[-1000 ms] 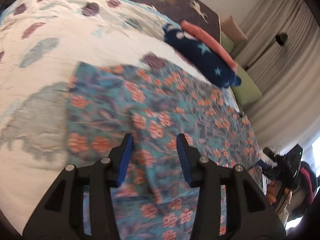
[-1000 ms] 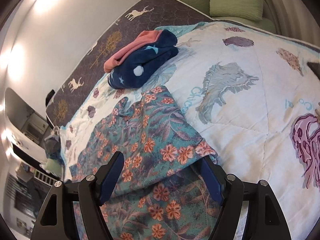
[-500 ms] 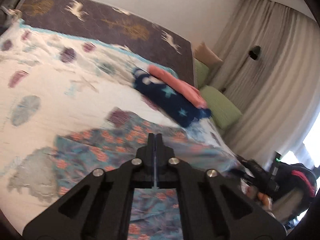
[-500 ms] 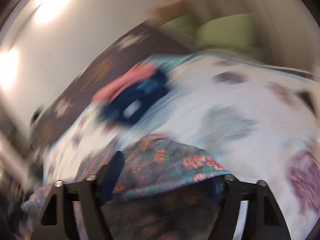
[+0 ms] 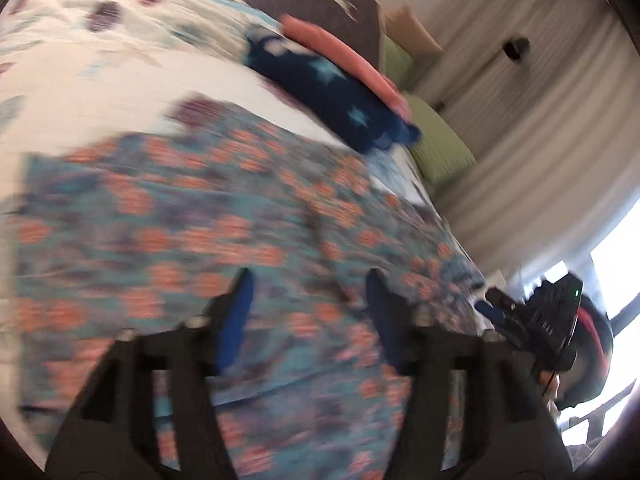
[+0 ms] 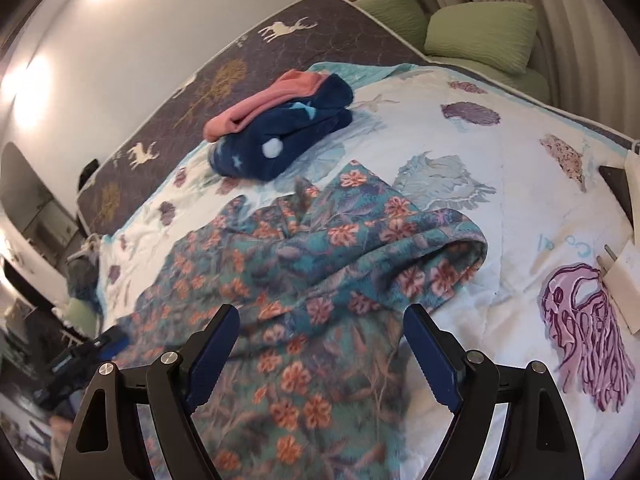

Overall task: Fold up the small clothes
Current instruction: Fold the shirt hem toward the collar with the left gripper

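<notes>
Both claws (image 5: 308, 304) (image 6: 320, 344) are opening, released above the floral garment (image 6: 304, 280), which stretches lengthwise toward the folded pile (image 6: 280, 136).

The near garment (image 6: 320, 280) is teal, patterned all over with orange-pink flowers and purple leaves. It lies on a white quilt (image 6: 500, 168) printed with purple and grey-blue sea creatures, edged in light blue. Farther off sit a navy garment (image 6: 288, 136) with pale stars and a white pompom, a salmon-pink one (image 6: 264, 104), and green pillows (image 6: 480, 36).
</notes>
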`<state>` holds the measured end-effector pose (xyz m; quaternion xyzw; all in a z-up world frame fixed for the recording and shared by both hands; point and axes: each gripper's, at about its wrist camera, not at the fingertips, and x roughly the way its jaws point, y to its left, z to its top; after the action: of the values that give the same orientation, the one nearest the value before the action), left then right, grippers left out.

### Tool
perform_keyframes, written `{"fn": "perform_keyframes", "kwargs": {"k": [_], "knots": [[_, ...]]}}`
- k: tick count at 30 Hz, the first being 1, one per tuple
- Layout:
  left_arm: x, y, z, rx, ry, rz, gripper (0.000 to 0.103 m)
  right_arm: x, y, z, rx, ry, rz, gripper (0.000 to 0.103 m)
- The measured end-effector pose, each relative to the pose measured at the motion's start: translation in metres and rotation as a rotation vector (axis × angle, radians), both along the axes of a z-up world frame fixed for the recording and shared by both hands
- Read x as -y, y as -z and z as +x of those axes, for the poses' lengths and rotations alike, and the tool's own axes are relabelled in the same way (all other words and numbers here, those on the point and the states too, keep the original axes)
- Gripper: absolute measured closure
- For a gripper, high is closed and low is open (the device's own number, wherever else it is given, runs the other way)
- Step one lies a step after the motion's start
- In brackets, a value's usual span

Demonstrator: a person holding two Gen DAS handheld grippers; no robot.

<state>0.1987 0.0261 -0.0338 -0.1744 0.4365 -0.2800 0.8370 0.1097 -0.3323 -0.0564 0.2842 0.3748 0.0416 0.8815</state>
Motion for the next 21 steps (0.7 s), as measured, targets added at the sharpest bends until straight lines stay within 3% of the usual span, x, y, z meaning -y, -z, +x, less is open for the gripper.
{"fn": "perform_keyframes", "kwargs": {"k": [3,4,5,6,7,8,10,12,14,17,21], "knots": [[0.047,0.012,0.018,-0.056,0.082,0.04,0.042,0.001,-0.012,-0.004,0.034,-0.004,-0.019,0.017],[0.057,0.016,0.024,-0.07,0.09,0.054,0.049,0.001,-0.017,-0.006,0.044,0.006,-0.032,0.017],[0.067,0.02,0.028,-0.072,0.094,0.074,0.081,0.002,-0.021,-0.007,0.053,0.015,-0.041,0.017],[0.076,0.02,0.032,-0.063,0.092,0.116,0.1,0.004,-0.023,-0.008,0.06,0.02,-0.04,0.017],[0.076,0.018,0.033,-0.065,0.082,0.108,0.098,0.006,-0.026,-0.009,0.066,0.024,-0.036,0.017],[0.068,0.007,0.03,-0.051,0.062,0.051,0.098,0.008,-0.029,-0.01,0.071,0.025,-0.034,0.017],[0.044,-0.027,0.015,0.032,0.038,-0.046,0.098,0.014,-0.038,-0.012,0.095,0.017,-0.043,0.017],[0.008,-0.07,-0.011,0.172,0.002,-0.058,0.098,0.022,-0.047,-0.012,0.113,0.029,-0.074,0.017],[-0.026,-0.094,-0.032,0.261,-0.042,-0.027,0.098,0.031,-0.055,-0.011,0.128,0.047,-0.105,0.017],[-0.062,-0.096,-0.043,0.28,-0.112,0.054,0.097,0.038,-0.057,0.0,0.123,0.035,-0.099,0.016],[-0.086,-0.062,-0.037,0.185,-0.17,0.1,0.096,0.025,-0.044,0.026,0.085,-0.012,-0.118,0.016]]}}
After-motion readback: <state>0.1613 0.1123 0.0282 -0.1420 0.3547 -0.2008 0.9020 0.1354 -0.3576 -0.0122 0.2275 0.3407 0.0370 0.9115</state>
